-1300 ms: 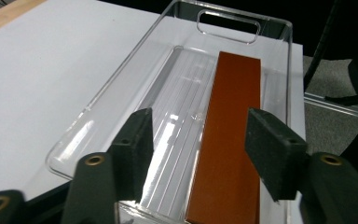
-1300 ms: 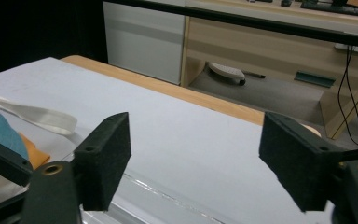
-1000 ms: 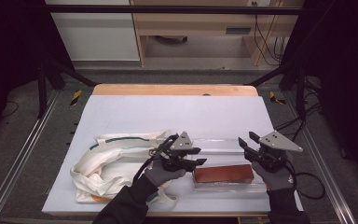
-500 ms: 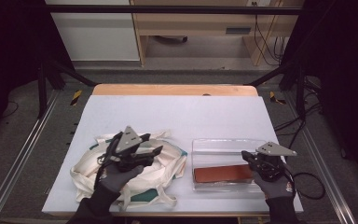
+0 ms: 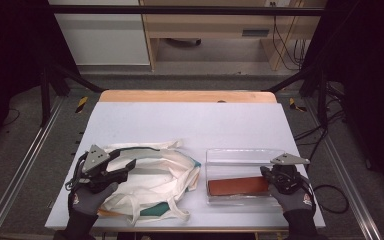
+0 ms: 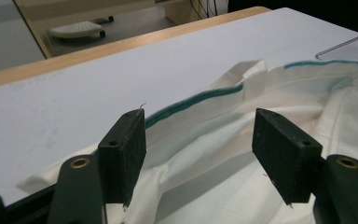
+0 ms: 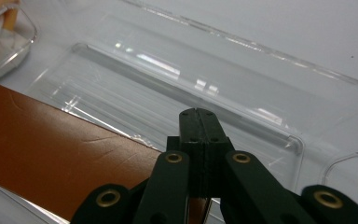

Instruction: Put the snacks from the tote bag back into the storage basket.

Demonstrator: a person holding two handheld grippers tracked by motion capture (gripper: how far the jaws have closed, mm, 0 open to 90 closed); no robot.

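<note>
Now your left gripper [image 5: 125, 167] sits at the near left of the white table [image 5: 190, 120], over the left part of the cream tote bag [image 5: 155, 180], and its jaws have just been opening. In the left gripper view they stand apart with the bag's teal-trimmed rim [image 6: 200, 100] running between them; the pads are clear of the cloth, so nothing is gripped. The bag lies slumped and flat, its long axis running left to right across the near half of the table, its mouth facing the far side and its handles [image 5: 150, 148] trailing off both the far and near edges. Your right gripper [image 5: 266, 172] is at the near right, at the right end of the clear plastic tray [image 5: 245, 155]. Its jaws are pressed tight together, and in the right gripper view the tips [image 7: 199, 116] meet with nothing between them, hovering just over the tray's floor beside the brown leather piece [image 7: 51, 144]. That brown piece [image 5: 237, 186] lies flat in the near part of the tray, a long rectangle with its long axis left to right, parallel to the table's near edge. Tray and bag lie side by side, just apart, the bag's right edge near the tray's left wall.
</note>
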